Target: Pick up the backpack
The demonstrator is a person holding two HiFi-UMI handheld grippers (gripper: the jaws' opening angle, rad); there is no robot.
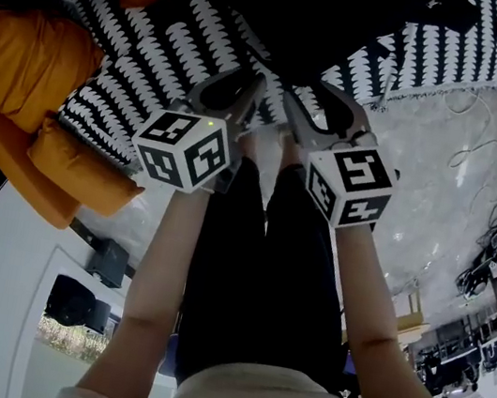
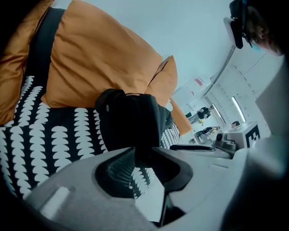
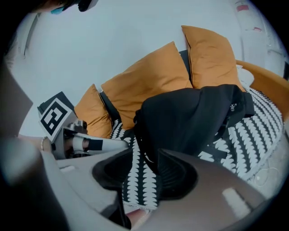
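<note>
1. The black backpack [image 3: 194, 122] lies slumped on a black-and-white patterned blanket [image 1: 160, 54] spread over the seat of a sofa. Orange cushions [image 3: 149, 81] stand propped just behind it.
2. The person stands in front of the sofa with both arms stretched out towards the bag. The two tools are side by side and both point down at its near edge.
3. The left gripper [image 2: 142, 155] has its fingers only a little apart. The bottom edge of the backpack sits right at their tips. The ribbed pads are not pressed on it, and the blanket shows through the gap lower down. From here I cannot tell whether the tips touch the fabric.
4. The right gripper [image 3: 144, 155] has its fingers clearly wider apart. The patterned blanket fills the gap between them. The dark edge of the backpack lies against the tip of the finger on the right side of the right gripper view, and nothing is pinched.
5. In the head view the backpack is the dark mass at the top, just beyond both sets of fingers.
6. Beside the sofa there is a pale, shiny floor [image 1: 442, 180] with thin cables trailing across it.
</note>
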